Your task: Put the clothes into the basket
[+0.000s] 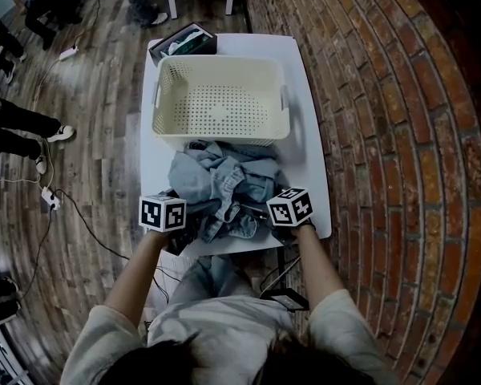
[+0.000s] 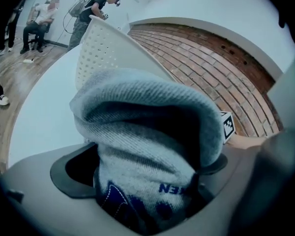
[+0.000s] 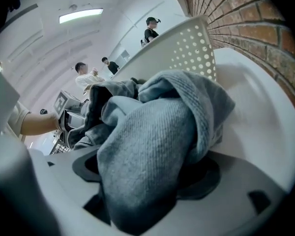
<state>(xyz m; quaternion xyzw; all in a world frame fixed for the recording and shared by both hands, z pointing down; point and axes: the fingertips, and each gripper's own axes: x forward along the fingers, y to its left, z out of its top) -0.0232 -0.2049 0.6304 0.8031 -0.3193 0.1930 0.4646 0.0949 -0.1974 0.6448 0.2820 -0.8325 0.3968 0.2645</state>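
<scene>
The left gripper and right gripper each have jaws squeezed on the clothes by the table's near edge, so next they likely lift them into the basket just behind.

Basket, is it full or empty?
Empty. The basket shows its bare holed floor; the clothes lie heaped on the table beside it.

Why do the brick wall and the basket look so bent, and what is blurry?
Head view: the wide lens bows the brick wall and floor planks; the basket is sharp. Left gripper view: the clothes fill the frame up close, corners go black. Right gripper view: a ceiling lamp glares; the foreground is soft.
</scene>
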